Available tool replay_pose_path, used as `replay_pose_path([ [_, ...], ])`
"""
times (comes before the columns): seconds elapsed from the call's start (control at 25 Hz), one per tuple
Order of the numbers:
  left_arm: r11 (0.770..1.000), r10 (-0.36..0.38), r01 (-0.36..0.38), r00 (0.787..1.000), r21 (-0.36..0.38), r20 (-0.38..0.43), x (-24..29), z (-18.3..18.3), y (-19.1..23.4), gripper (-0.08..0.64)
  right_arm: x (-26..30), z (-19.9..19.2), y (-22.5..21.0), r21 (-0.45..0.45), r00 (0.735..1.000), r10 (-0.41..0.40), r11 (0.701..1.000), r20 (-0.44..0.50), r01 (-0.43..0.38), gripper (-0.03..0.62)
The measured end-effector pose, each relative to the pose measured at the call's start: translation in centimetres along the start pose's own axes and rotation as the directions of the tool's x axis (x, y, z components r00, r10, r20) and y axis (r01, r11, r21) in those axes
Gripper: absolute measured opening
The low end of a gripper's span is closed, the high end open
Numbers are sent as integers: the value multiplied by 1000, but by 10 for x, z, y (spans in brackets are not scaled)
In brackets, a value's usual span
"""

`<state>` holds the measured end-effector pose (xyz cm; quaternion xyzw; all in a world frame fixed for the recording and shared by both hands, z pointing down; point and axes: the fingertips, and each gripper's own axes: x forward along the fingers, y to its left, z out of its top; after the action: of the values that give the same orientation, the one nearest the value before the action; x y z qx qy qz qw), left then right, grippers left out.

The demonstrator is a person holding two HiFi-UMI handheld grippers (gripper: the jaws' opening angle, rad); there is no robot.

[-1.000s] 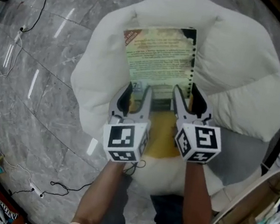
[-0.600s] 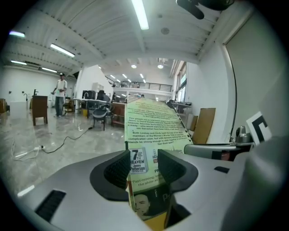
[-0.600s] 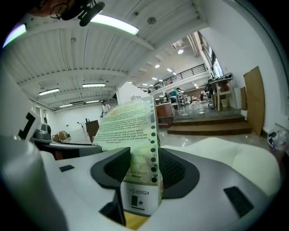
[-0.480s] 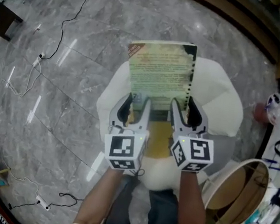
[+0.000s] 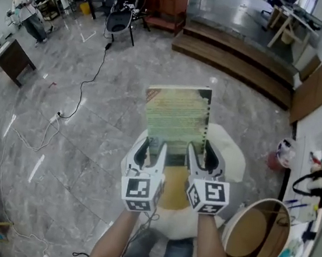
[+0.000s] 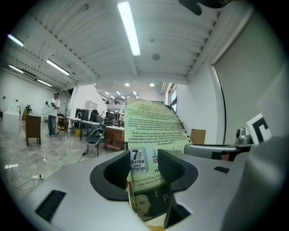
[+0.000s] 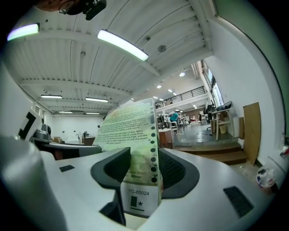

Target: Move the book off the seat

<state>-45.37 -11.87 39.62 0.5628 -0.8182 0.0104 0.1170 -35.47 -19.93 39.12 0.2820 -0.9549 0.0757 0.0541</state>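
Bulk of the seat (image 5: 232,153) unseen behind the book (image 5: 177,118)

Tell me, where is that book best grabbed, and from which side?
At its near short edge, from the person's side, one hold toward each corner. The book is thin and flat, so jaws fit over both faces, and two holds likely stop it twisting. The left gripper and right gripper grip it so.

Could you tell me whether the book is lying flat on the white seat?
No, both the left gripper and right gripper hold the book up in the air, clear of the seat.
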Motion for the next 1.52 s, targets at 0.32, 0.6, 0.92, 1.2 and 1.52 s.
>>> replay_pose_path([
  [0.32, 996, -66, 60, 993, 58, 98, -60, 100, -25, 195, -62, 101, 28, -19, 991, -54, 998, 119, 56, 202],
  [0.6, 980, -184, 169, 971, 106, 151, -80, 140, -66, 195, -113, 143, 17, -25, 967, -164, 985, 194, 172, 201],
  [0.92, 895, -440, 421, 888, 146, 134, -68, 140, -194, 195, -206, 154, -72, -9, 883, -410, 906, 229, 423, 201],
  [1.2, 738, -670, 652, 740, 176, 69, -79, 110, -355, 195, -336, 136, -167, 51, 727, -647, 754, 229, 655, 201],
  [1.52, 535, -836, 823, 548, 189, -20, -122, 62, -528, 195, -488, 103, -253, 110, 536, -823, 560, 190, 821, 201],
])
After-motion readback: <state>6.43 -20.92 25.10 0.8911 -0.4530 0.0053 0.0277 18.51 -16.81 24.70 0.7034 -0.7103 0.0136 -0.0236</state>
